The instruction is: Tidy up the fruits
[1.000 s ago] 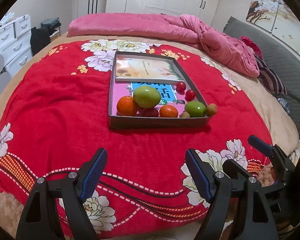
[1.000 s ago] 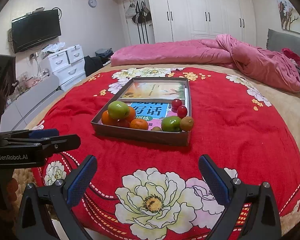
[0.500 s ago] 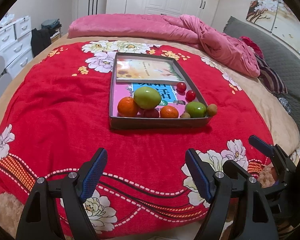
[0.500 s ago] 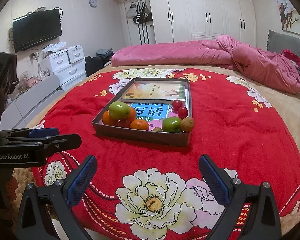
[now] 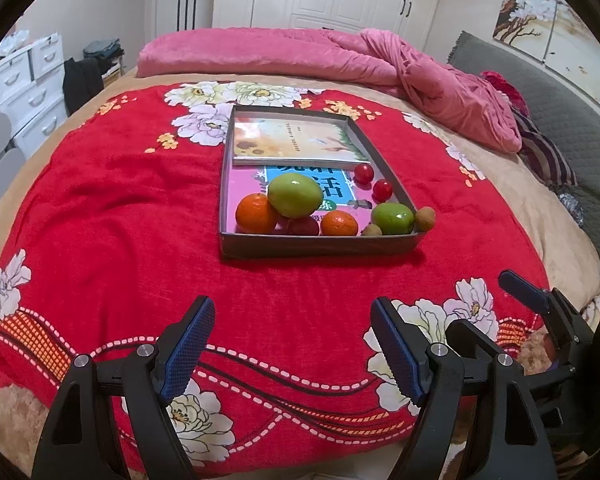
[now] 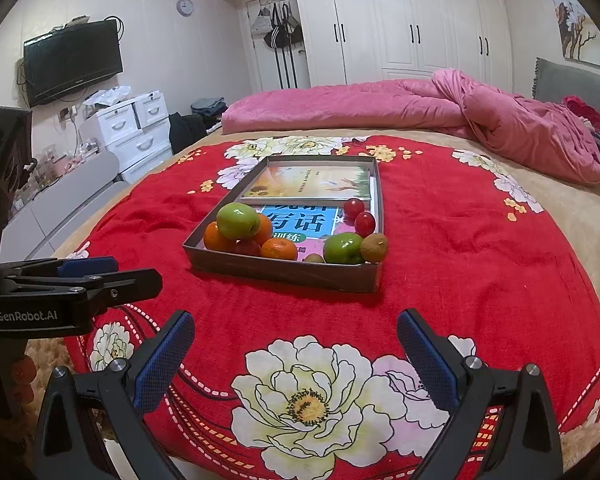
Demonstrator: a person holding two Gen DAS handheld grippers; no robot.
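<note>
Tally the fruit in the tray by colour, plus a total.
Green: 2, the big one stacked on the pile, a smaller one near the right corner
Orange: 2
Red: 3, two small round, one half hidden
Brown: 2
Total: 9

Bare red blanket (image 5: 300, 280) lies open at frame bottom up to the tray (image 5: 320, 246); its near wall fronts the crowded fruit (image 5: 294, 195).
</note>
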